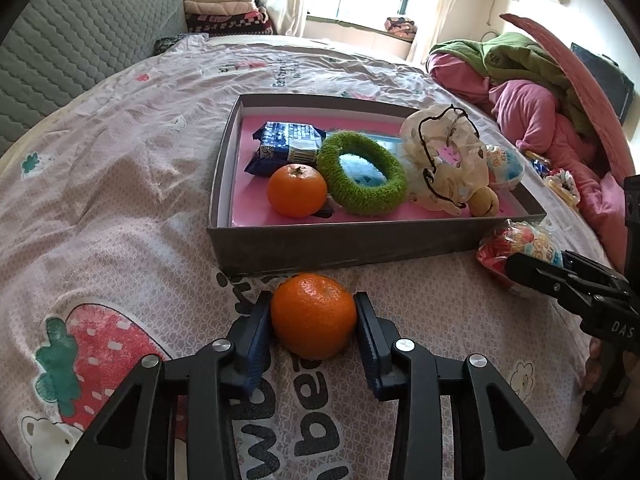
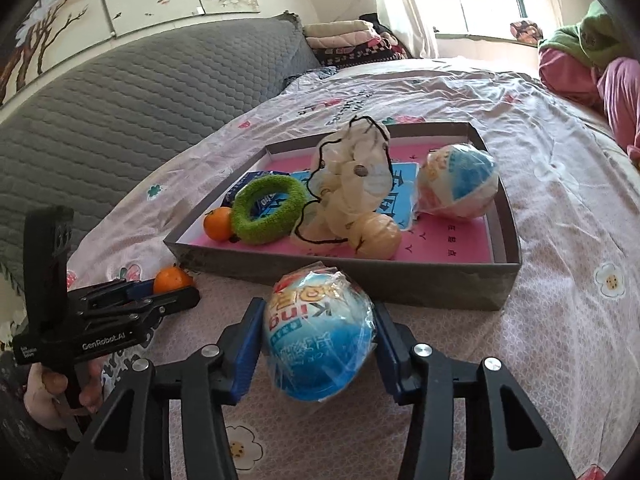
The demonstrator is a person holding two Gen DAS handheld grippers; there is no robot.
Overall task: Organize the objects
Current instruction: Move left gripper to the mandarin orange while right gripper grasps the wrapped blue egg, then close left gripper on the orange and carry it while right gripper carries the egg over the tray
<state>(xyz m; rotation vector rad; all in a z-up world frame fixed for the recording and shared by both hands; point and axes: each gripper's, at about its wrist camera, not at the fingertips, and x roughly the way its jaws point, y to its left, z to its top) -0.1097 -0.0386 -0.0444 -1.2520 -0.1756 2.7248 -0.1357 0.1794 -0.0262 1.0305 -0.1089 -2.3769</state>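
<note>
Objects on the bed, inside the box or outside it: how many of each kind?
Oranges: 2, orange in the left tool and orange in the box
Wrapped toy eggs: 2, egg in the right tool, egg in the box
Green ring: 1
Blue snack packet: 1
Cream plush: 1
Total: 7

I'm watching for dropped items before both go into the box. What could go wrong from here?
1. The orange is round and held only at its sides by the left gripper, so it may slip or roll when lifted.
2. The wrapped toy egg in the right gripper has a slick, crinkly wrapper that could slide.
3. The box is already crowded with the green ring and cream bag, and its front wall could catch either load.
</note>
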